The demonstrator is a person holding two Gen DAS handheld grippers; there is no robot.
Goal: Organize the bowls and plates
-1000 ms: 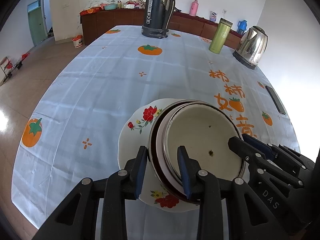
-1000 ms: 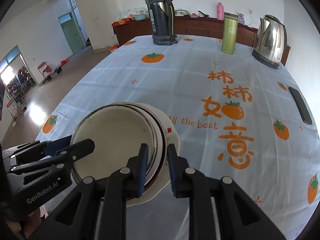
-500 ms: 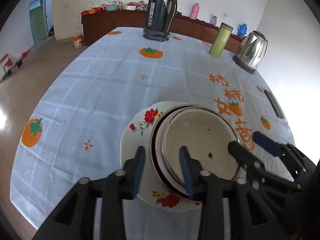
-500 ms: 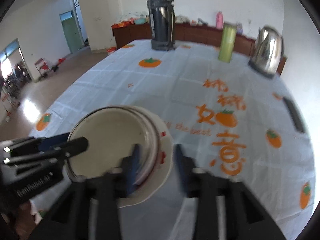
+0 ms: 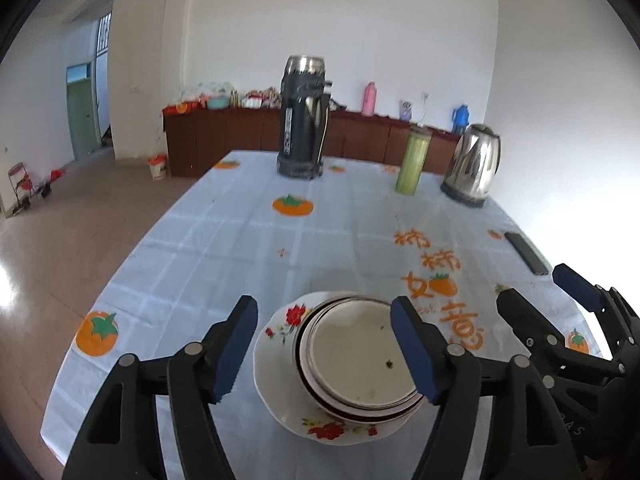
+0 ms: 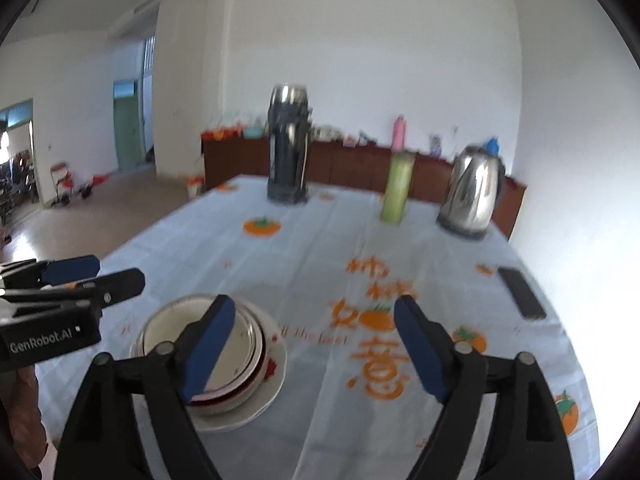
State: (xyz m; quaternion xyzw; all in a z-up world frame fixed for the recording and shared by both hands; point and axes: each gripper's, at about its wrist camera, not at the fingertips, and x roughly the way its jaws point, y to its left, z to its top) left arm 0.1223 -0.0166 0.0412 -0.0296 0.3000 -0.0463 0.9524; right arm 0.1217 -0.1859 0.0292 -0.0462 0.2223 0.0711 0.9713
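i had both grippers raised above the near end of the desk, which was covered by a pale blue cloth printed with orange persimmons and orange lettering. the left gripper had its jaws spread wide and empty, one blue pad on each side of the stack as seen from its camera, touching nothing. the right gripper was likewise wide open and empty, hanging to the right of the stack. the stack sat on the cloth near the front edge: a flowered plate at the bottom, a dark-rimmed bowl on it, and a cream enamel bowl nested inside with a few dark specks in it. at the far end of the desk stood a tall dark thermos, a green tumbler and a steel kettle, well apart from the stack. a dark phone lay flat near the right edge. beyond the desk a low brown sideboard ran along the white back wall, with a pink flask, a blue jug and some blurred clutter on top. to the left the tiled floor shone with glare, and a green door stood in the far corner. the right wrist view was blurred.
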